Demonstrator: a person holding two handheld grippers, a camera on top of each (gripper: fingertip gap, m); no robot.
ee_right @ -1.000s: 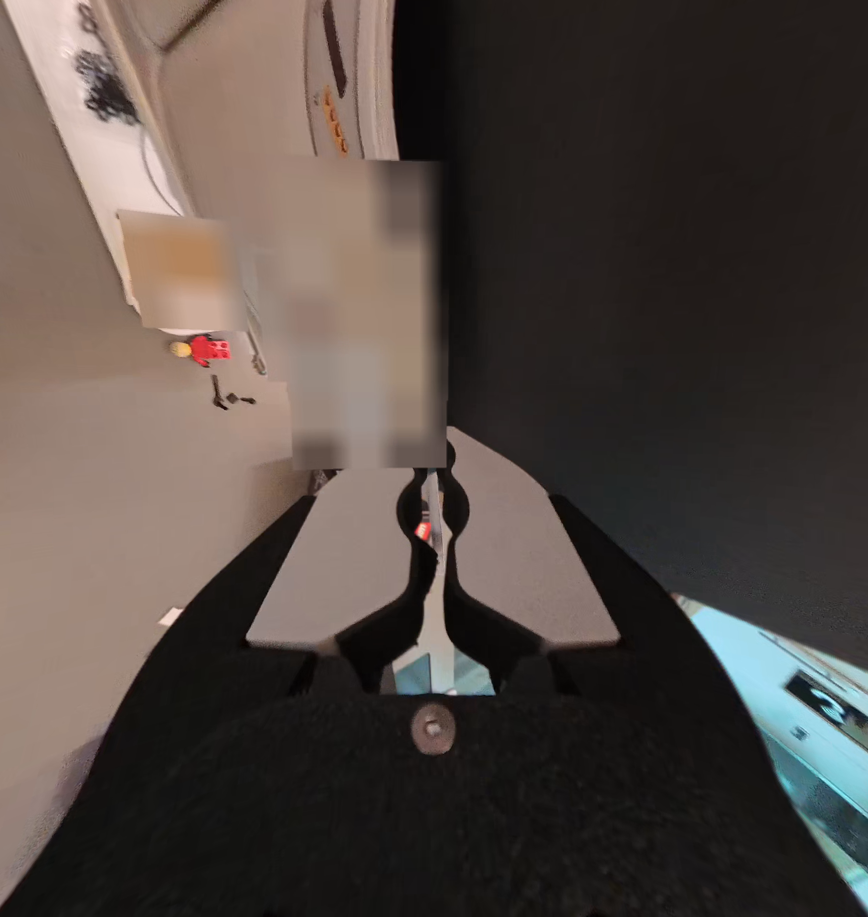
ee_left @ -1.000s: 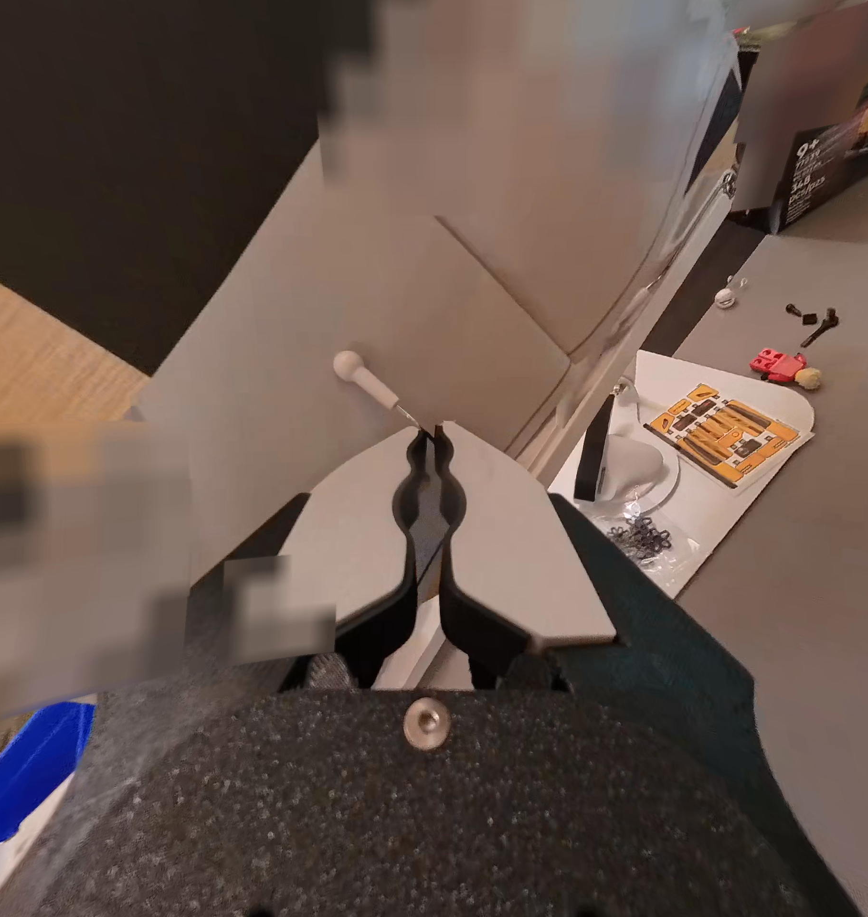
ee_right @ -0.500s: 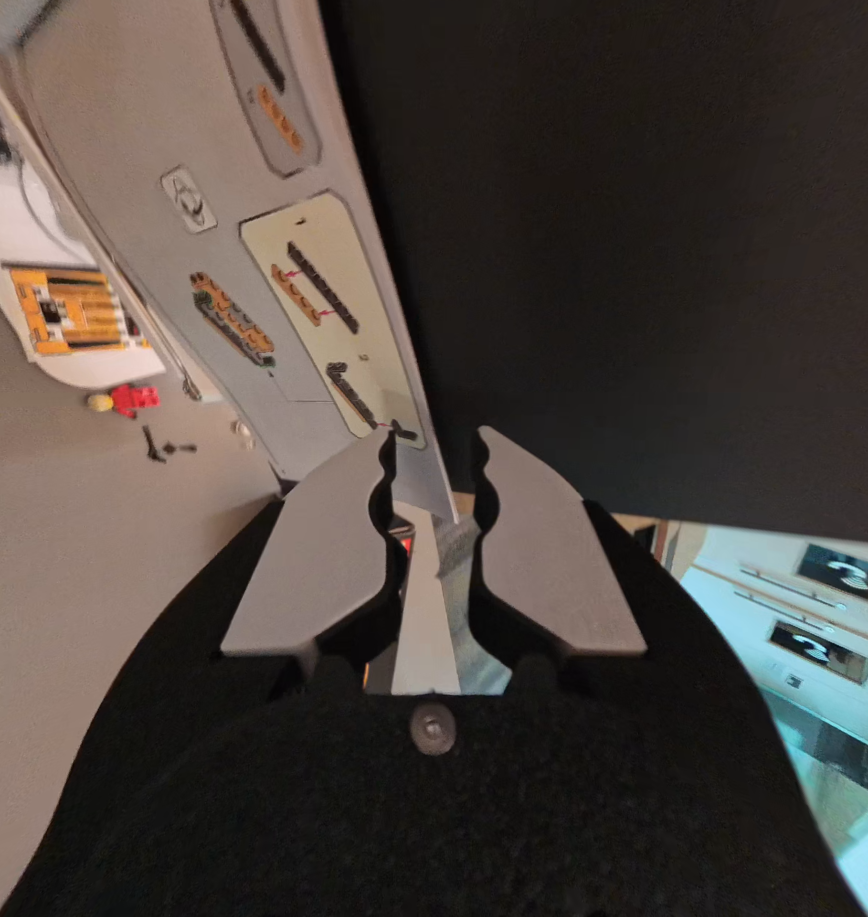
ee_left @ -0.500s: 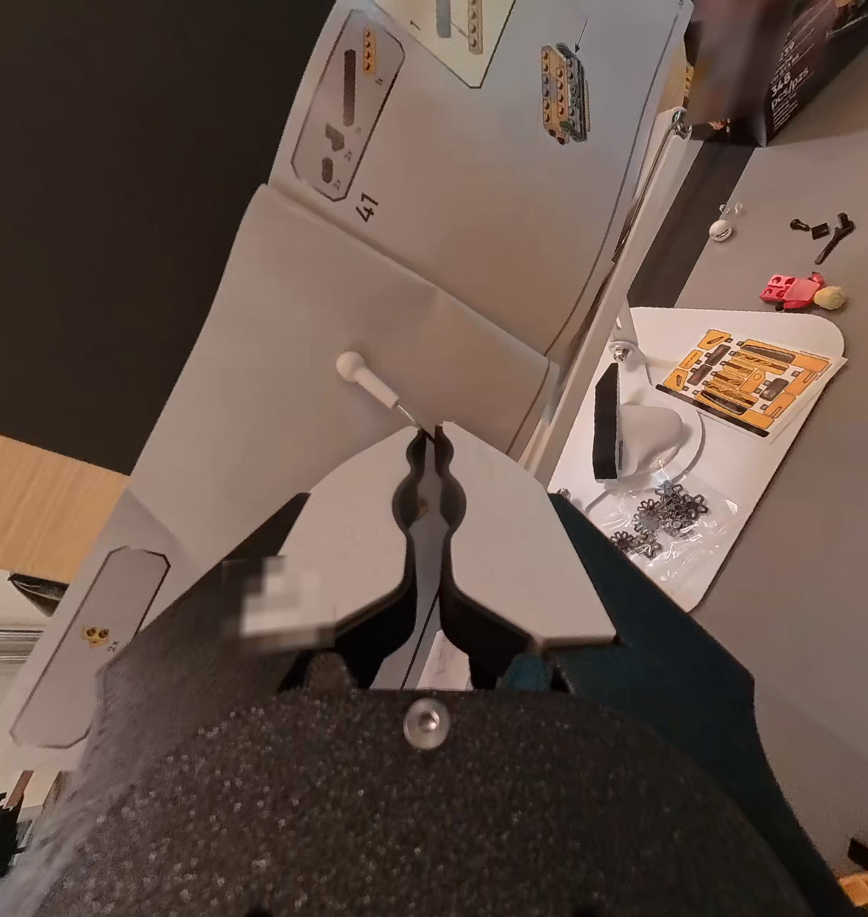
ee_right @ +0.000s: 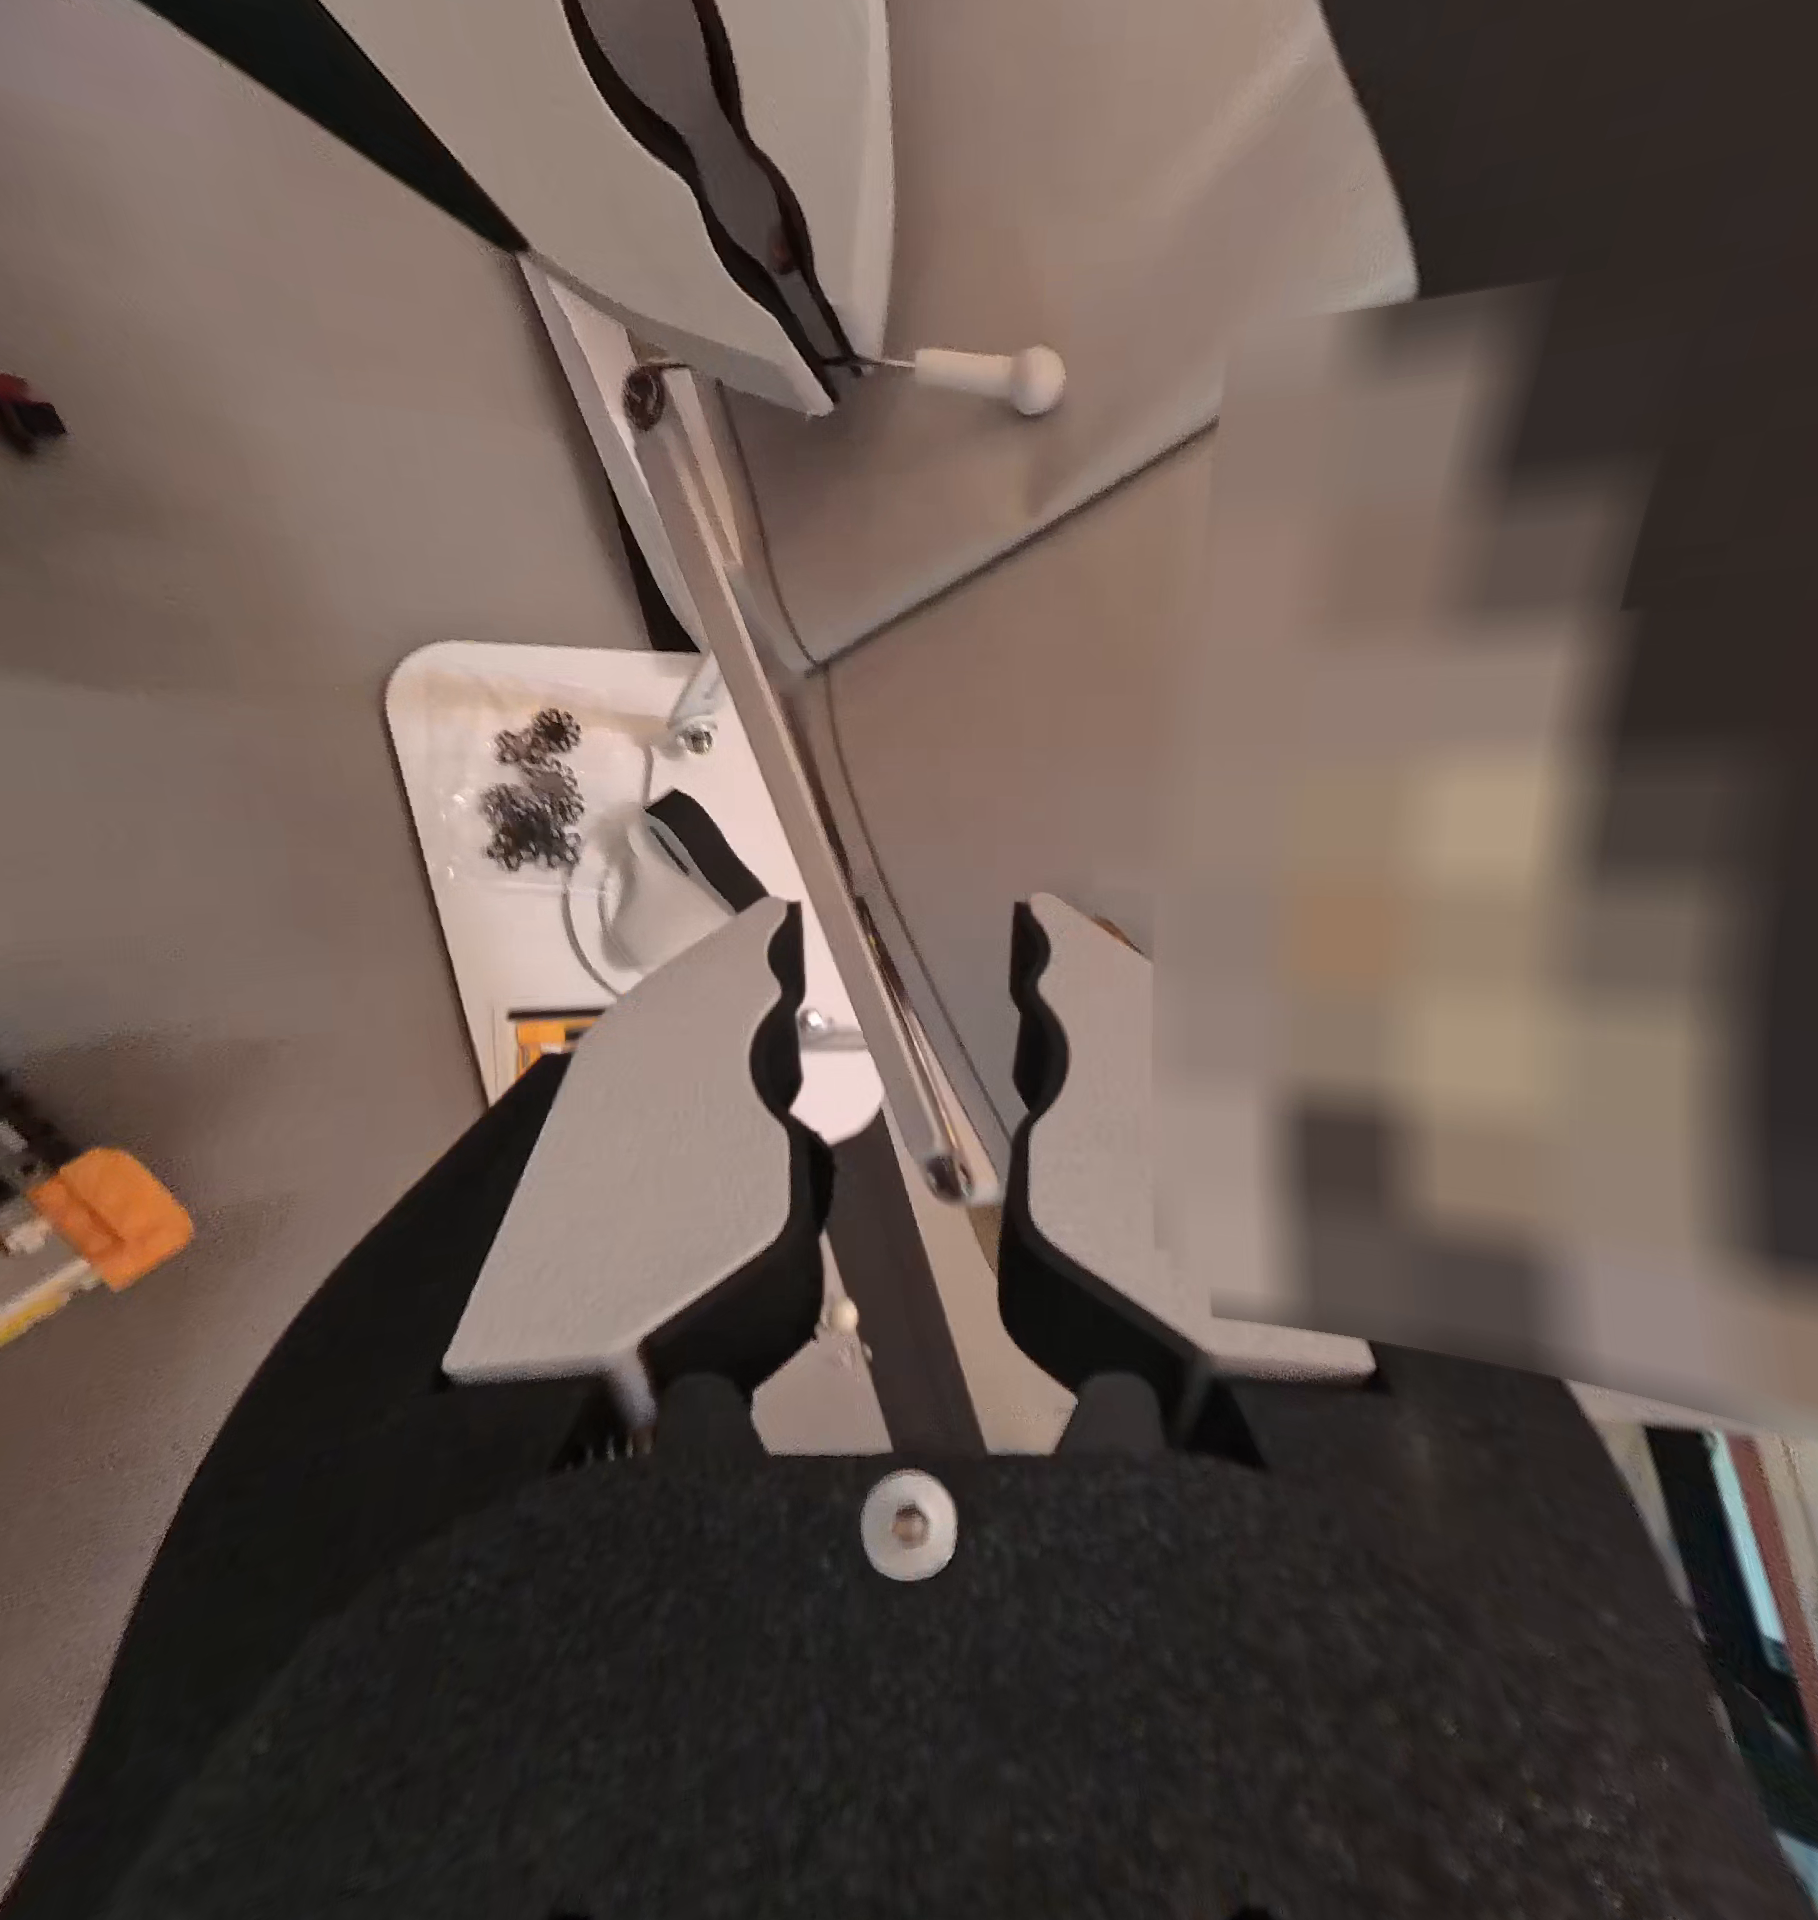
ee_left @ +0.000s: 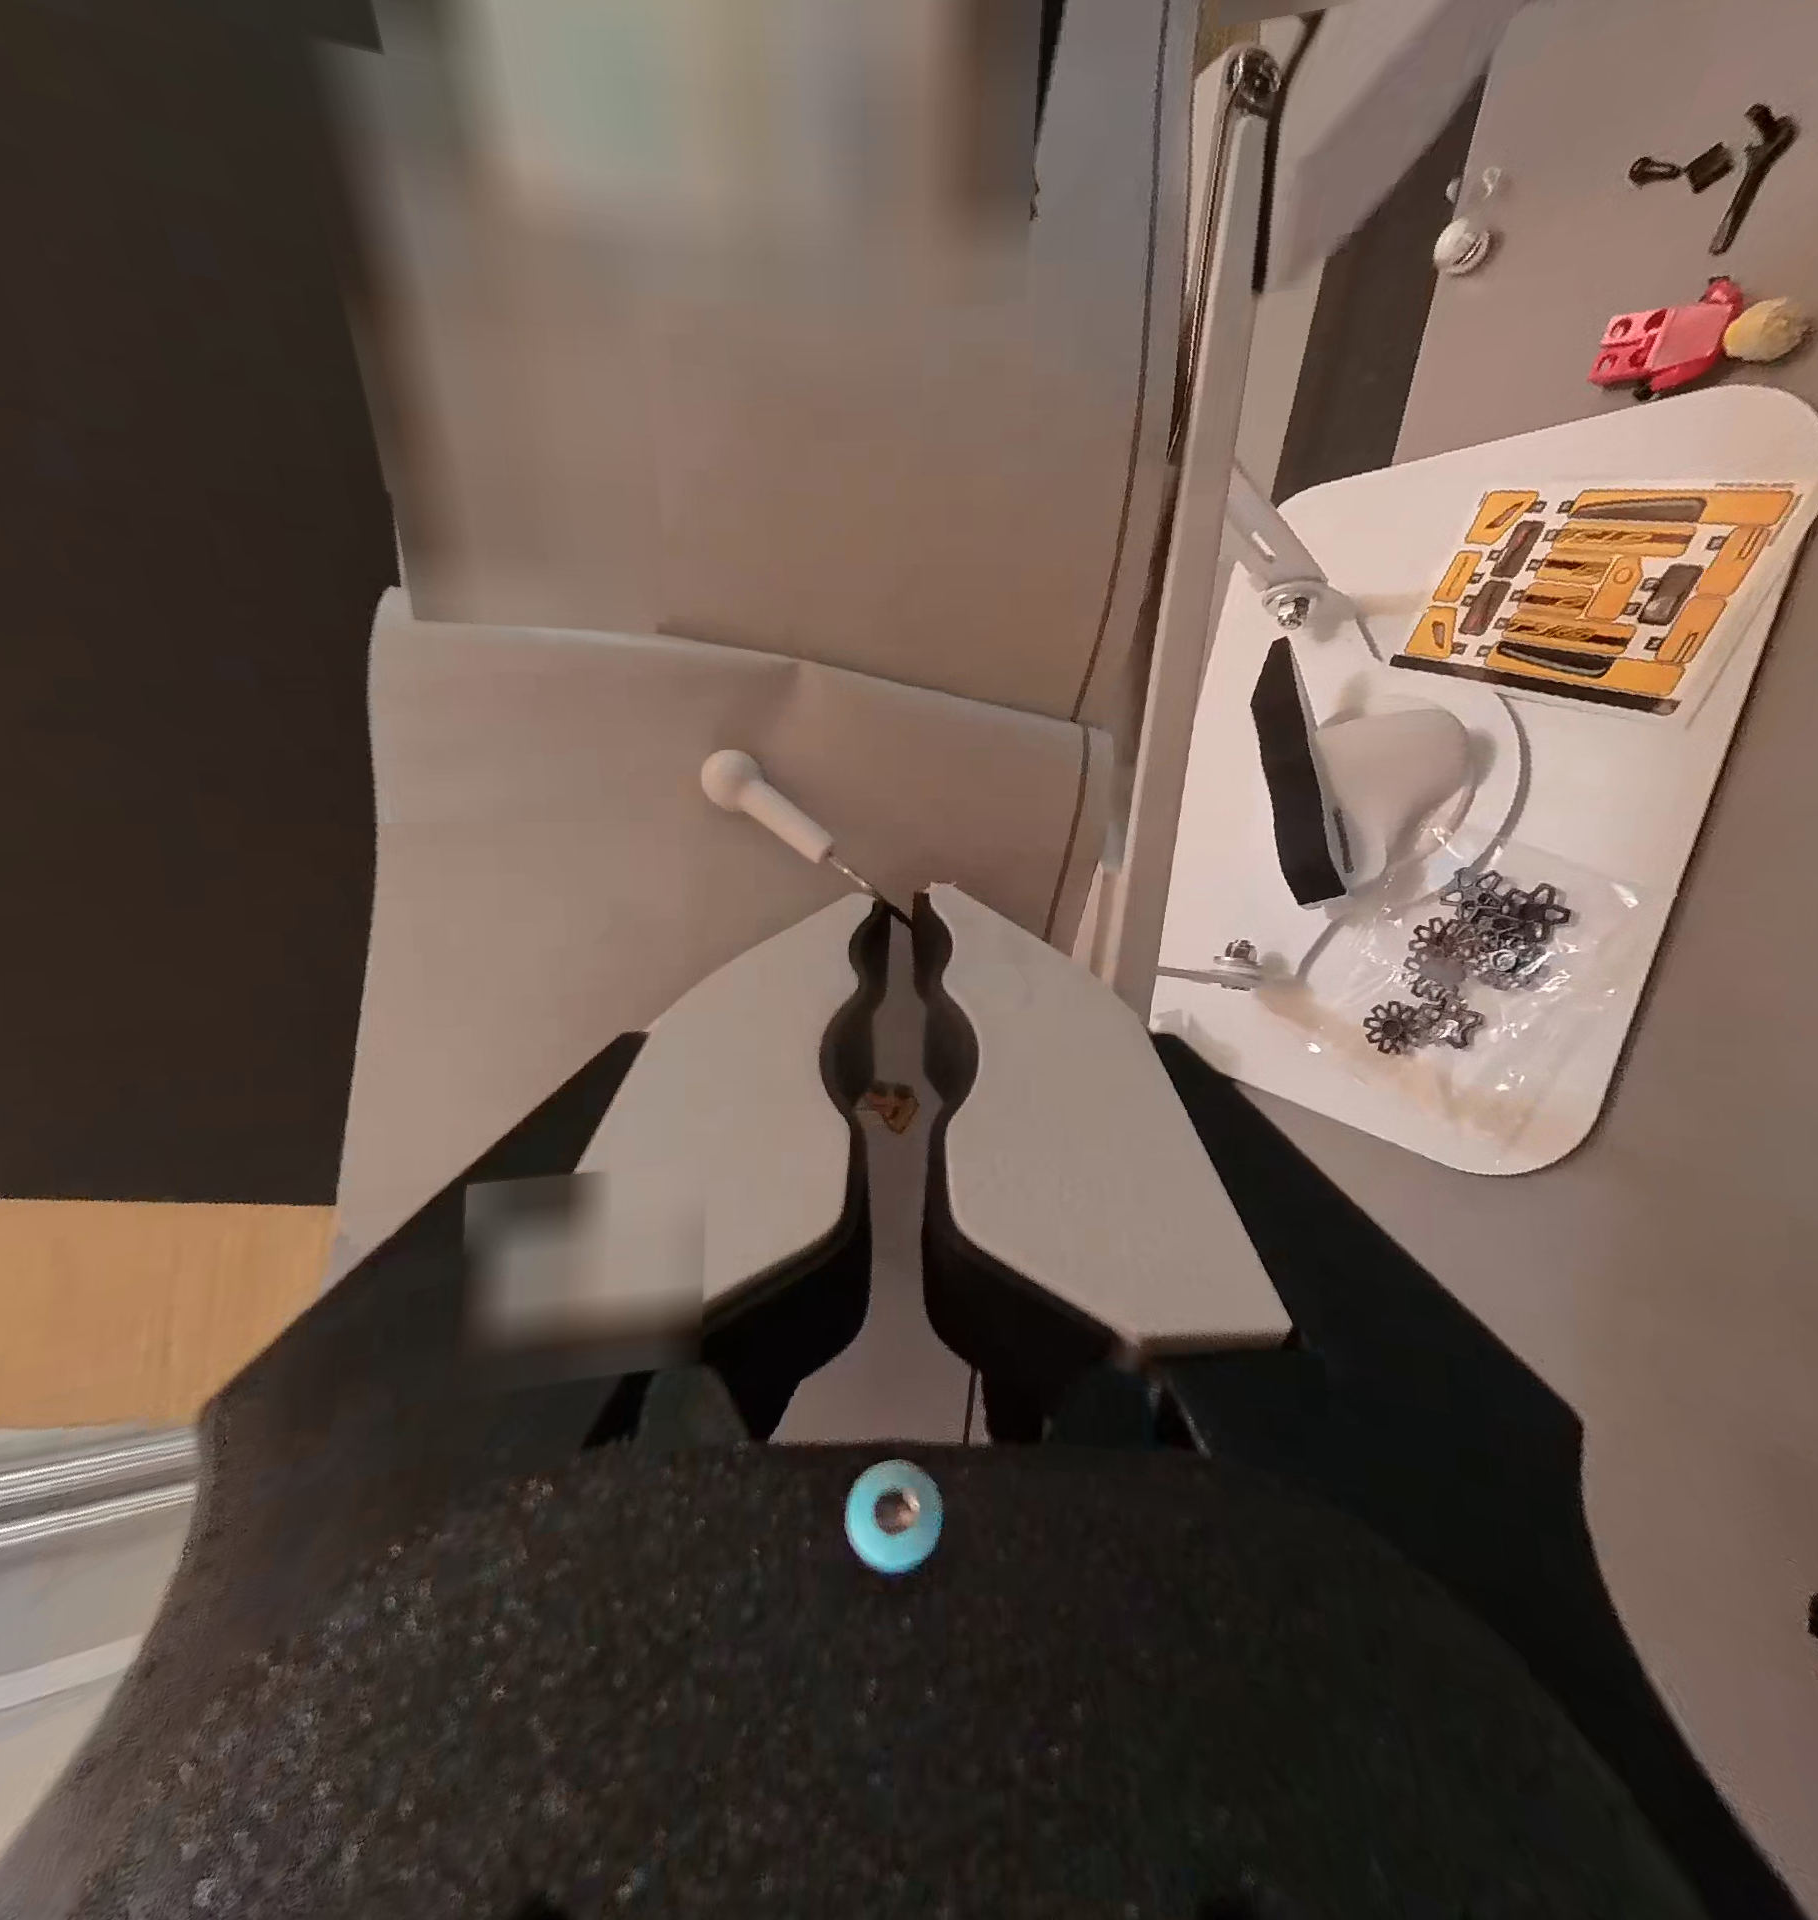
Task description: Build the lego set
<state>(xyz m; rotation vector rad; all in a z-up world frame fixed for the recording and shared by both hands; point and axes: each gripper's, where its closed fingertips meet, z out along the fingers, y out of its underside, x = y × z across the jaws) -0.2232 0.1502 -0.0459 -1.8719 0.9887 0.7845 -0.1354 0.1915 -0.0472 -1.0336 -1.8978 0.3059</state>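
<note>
My left gripper [ee_left: 900, 904] is shut on the thin metal shank of a pin with a white knob handle [ee_left: 754, 795]. It holds the pin against a bent grey page of the instruction booklet [ee_left: 593, 831]; I cannot tell whether the page is pinched too. The right wrist view shows that gripper [ee_right: 832, 364] and the pin [ee_right: 998, 372] at the top. My right gripper [ee_right: 900, 914] is open and empty. It hovers in front of the metal bar of the booklet stand [ee_right: 780, 769], and the bar shows between its fingers.
The stand's white base plate [ee_left: 1611, 1081] carries an orange sticker sheet [ee_left: 1570, 592] and a clear bag of black gears [ee_left: 1476, 956]. Red pieces [ee_left: 1653, 348], small black parts [ee_left: 1715, 166] and a white round piece [ee_left: 1461, 244] lie on the grey table. A part-built model with an orange piece [ee_right: 105, 1216] is at the left. The tips of one gripper are about 10 cm away from the tips of the other. To the white round piece [ee_left: 1461, 244]: right tips about 25 cm, left tips about 30 cm. The right camera catches it too, in the right wrist view [ee_right: 835, 1313].
My right gripper went from shut to wide open and swung towards the stand. My left gripper stayed shut on the pin and turned with the page.
</note>
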